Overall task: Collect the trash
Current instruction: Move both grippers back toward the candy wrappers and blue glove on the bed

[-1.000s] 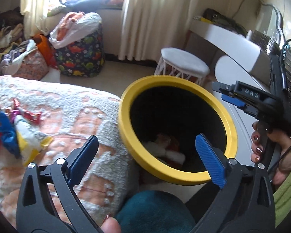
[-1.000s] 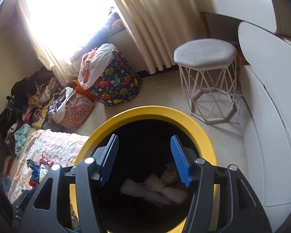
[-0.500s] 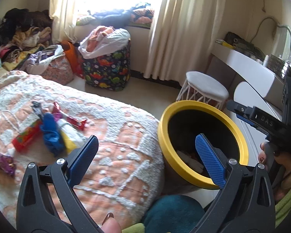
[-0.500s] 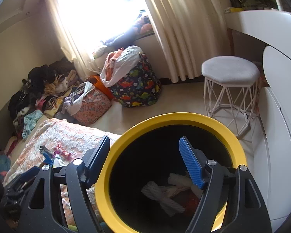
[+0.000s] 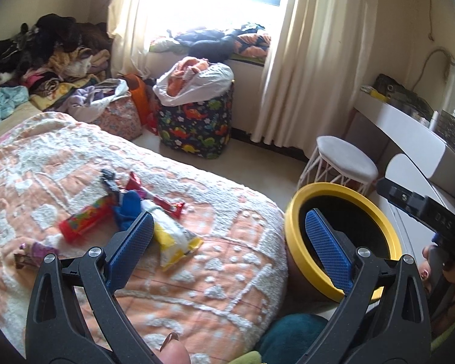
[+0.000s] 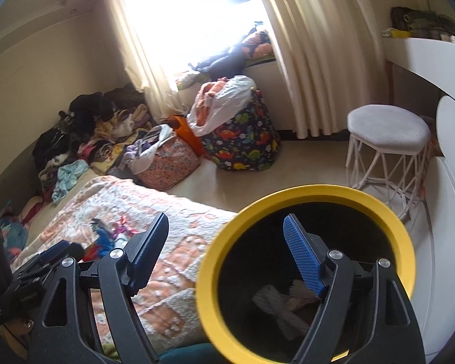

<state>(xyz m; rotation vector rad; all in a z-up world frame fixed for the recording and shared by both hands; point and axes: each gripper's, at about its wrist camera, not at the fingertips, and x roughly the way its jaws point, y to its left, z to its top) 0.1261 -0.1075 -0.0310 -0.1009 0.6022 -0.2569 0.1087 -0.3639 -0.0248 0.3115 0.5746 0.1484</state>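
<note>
Several wrappers lie on the peach-and-white bedspread: a red tube, a blue wrapper, a red wrapper, a yellow-white packet and a purple scrap. My left gripper hangs open and empty above the bed, just short of them. The black bin with a yellow rim stands beside the bed, with crumpled white paper at its bottom. My right gripper is over the bin's left rim. Its jaws are opening, with nothing between them.
A white wire stool stands behind the bin, and a white desk runs along the right. On the floor by the curtain are a dinosaur-print bag, a floral bag and a pile of clothes. A teal cushion lies below the bin.
Both grippers have pulled back and up from the bin and swung left toward the bed. The wrappers have come into fuller view. The right jaws have widened.
</note>
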